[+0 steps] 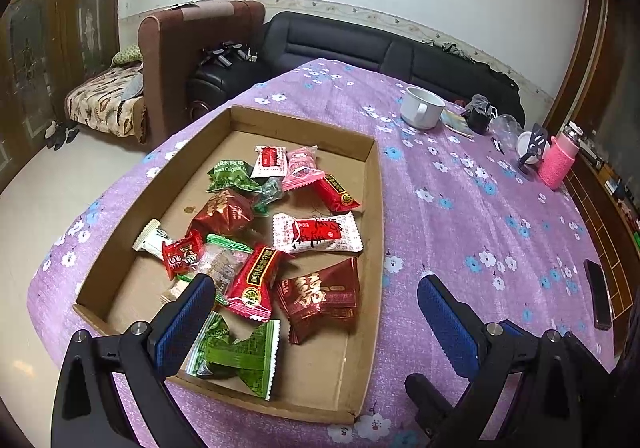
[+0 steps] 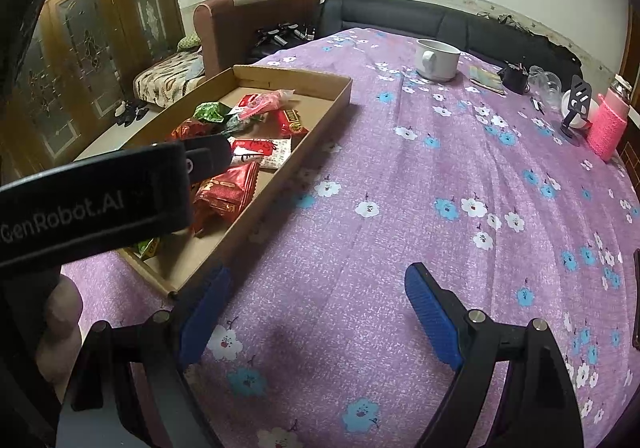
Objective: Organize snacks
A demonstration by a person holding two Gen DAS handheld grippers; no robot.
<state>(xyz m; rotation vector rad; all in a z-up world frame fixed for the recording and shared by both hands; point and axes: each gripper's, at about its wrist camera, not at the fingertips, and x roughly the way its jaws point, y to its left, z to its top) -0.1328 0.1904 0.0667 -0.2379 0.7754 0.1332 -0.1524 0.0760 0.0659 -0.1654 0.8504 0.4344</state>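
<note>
A shallow cardboard tray [image 1: 372, 208] lies on the purple flowered tablecloth [image 1: 460, 216] and holds several wrapped snacks: dark red packets [image 1: 320, 298], green packets [image 1: 236, 354], and a white-and-red packet [image 1: 318, 234]. My left gripper [image 1: 316, 288] hangs open above the tray's near end, with its blue pads wide apart and nothing between them. In the right wrist view the tray [image 2: 280, 172] sits to the left. My right gripper [image 2: 318, 288] stands open over bare cloth [image 2: 400, 188] right of the tray. The left gripper's black body [image 2: 92, 200] hides part of the snacks.
At the table's far side stand a white mug [image 1: 422, 107], a small black object [image 1: 478, 116], a clear cup [image 1: 506, 128], a black stand [image 1: 534, 148] and a pink-sleeved bottle [image 1: 558, 160]. A dark phone [image 1: 598, 296] lies at the right edge. Sofas line the wall behind.
</note>
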